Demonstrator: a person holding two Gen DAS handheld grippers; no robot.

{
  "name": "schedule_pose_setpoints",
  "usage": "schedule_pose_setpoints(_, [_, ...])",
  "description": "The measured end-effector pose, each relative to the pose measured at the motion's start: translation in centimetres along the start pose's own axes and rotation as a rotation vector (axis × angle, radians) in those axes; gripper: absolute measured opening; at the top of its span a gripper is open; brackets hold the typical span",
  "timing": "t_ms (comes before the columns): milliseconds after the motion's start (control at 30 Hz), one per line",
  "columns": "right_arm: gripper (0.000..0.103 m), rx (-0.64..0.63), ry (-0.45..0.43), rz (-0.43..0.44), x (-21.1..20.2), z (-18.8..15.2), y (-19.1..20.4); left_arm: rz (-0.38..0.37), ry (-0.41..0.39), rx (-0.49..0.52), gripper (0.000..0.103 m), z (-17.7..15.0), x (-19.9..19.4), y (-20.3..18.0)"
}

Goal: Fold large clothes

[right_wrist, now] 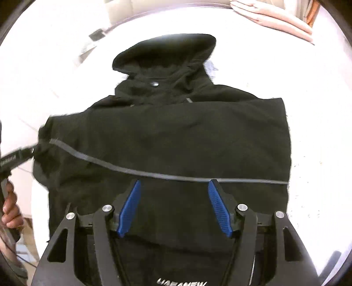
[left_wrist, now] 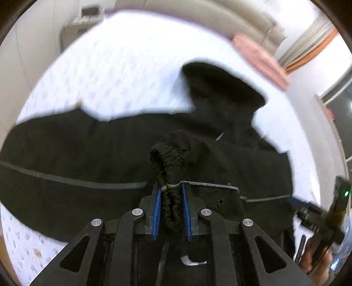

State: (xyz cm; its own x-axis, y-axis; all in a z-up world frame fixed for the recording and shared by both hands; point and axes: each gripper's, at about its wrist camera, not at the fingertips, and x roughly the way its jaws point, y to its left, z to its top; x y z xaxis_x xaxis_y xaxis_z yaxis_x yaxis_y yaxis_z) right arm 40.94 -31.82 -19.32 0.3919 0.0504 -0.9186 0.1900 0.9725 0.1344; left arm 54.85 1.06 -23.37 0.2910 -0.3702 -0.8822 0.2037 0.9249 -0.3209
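- Clearly, the left tool pinches the gathered sleeve cuff of the black jacket.
- Right tool hovers over the jacket, spread wide, holding nothing.
- Jacket lies on the white bed, hood far.

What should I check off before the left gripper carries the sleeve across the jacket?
1. Left gripper shut on the sleeve cuff: ok.
2. Right gripper open, holding nothing: ok.
3. Black jacket body lying flat on the bed: ok.
4. Hood spread out above the collar: ok.
5. Pink folded cloth apart from the jacket: ok.
6. Other sleeve's position: cannot tell.
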Motion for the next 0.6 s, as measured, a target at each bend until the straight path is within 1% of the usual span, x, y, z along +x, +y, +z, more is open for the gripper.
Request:
schedule_pose_setpoints(33, [0.066,0.005,0.010,-0.032,1.5,0.0,0.6,0.032,0.036,0.012,0.021,-0.4,1.4,0.5])
schedule_pose_setpoints(67, [0.066,0.022,0.025,-0.088,2.7,0.1,0.1,0.062,0.064,0.024,0.024,-0.8,2.6,0.7])
schedule_pose_setpoints(100, [0.066,0.035,0.040,-0.113,3.6,-0.2,-0.4,0.101,0.101,0.039,0.026,-1.3,4.1,1.0])
schedule_pose_setpoints(133, [0.066,0.040,0.074,-0.129,5.2,-0.5,-0.8,0.121,0.113,0.050,0.030,-1.7,5.0,1.2])
schedule_pose_setpoints(167, [0.067,0.045,0.124,-0.144,6.8,-0.8,-1.1,0.116,0.105,0.051,0.031,-2.0,5.1,1.4])
schedule_pose_setpoints(200, [0.069,0.052,0.156,-0.139,7.7,-1.9,-1.4,0.107,0.098,0.043,0.032,-2.0,5.0,1.4])
schedule_pose_setpoints(233, [0.071,0.053,0.136,-0.127,8.3,-2.0,-1.1,0.109,0.097,0.038,0.035,-2.0,4.9,1.4])
schedule_pose_setpoints(267, [0.072,0.048,0.124,-0.119,8.0,-2.1,-1.1,0.125,0.093,0.039,0.040,-1.9,4.3,1.4])
schedule_pose_setpoints(367, [0.073,0.029,0.138,-0.122,7.2,-2.1,-0.8,0.183,0.055,0.048,0.040,-1.7,2.0,1.0])
schedule_pose_setpoints(400, [0.073,0.027,0.141,-0.120,6.7,-2.1,-0.7,0.199,0.029,0.052,0.040,-1.5,0.7,0.5])
schedule_pose_setpoints(433, [0.073,0.029,0.138,-0.112,6.4,-1.9,-0.4,0.191,-0.004,0.054,0.039,-1.4,-0.7,-0.3])
schedule_pose_setpoints(500, [0.073,0.035,0.117,-0.076,4.4,-1.9,0.2,0.158,-0.043,0.083,0.040,-1.0,-2.9,-1.9])
schedule_pose_setpoints(567, [0.073,0.022,0.108,-0.096,2.7,-2.2,1.2,0.171,-0.084,0.140,0.047,-1.1,-4.0,-4.1])
schedule_pose_setpoints(600, [0.073,0.016,0.107,-0.101,2.0,-2.4,1.8,0.175,-0.099,0.175,0.049,-1.2,-4.0,-5.3])
